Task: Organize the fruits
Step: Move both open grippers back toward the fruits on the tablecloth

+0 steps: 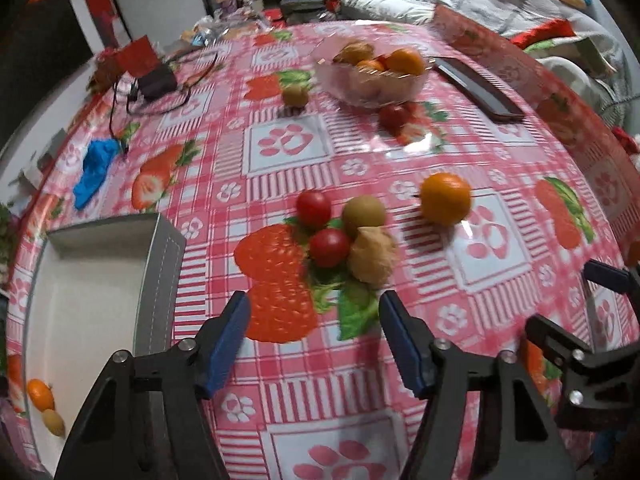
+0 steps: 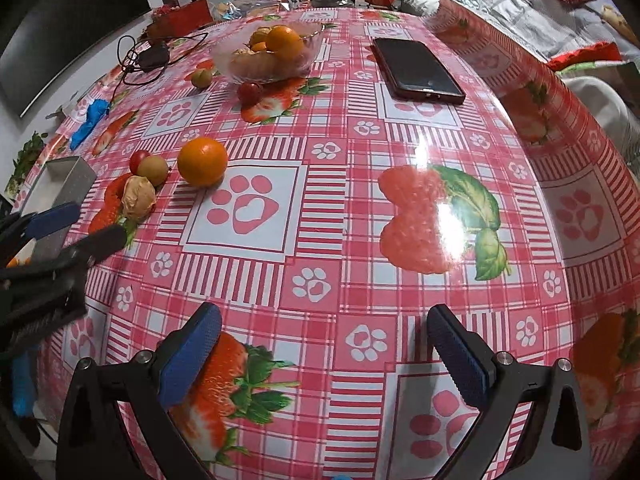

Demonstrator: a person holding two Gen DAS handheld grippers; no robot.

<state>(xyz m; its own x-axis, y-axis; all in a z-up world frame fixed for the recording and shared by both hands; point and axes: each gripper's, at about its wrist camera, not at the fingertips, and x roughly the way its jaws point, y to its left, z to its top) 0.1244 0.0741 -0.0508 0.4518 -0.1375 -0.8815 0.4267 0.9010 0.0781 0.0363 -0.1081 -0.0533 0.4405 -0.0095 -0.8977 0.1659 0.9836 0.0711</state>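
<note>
My left gripper (image 1: 314, 314) is open and empty, just short of a cluster of two cherry tomatoes (image 1: 329, 247), a green-brown fruit (image 1: 363, 214) and a tan walnut (image 1: 372, 255). An orange (image 1: 445, 198) lies to their right. A grey tray (image 1: 160, 280) at the left holds a small orange (image 1: 40, 394) and a yellow fruit (image 1: 53, 422). A glass bowl (image 1: 372, 76) of fruit stands at the back. My right gripper (image 2: 322, 330) is open and empty over bare tablecloth; the cluster (image 2: 138, 196) and orange (image 2: 202, 161) lie far to its left.
A phone (image 2: 418, 72) lies at the back right. A loose tomato (image 1: 394, 117) and green fruit (image 1: 295, 96) sit near the bowl. A blue cloth (image 1: 94, 170) and a black charger with cable (image 1: 158, 84) are at the back left. The right gripper shows at the left view's right edge (image 1: 592, 320).
</note>
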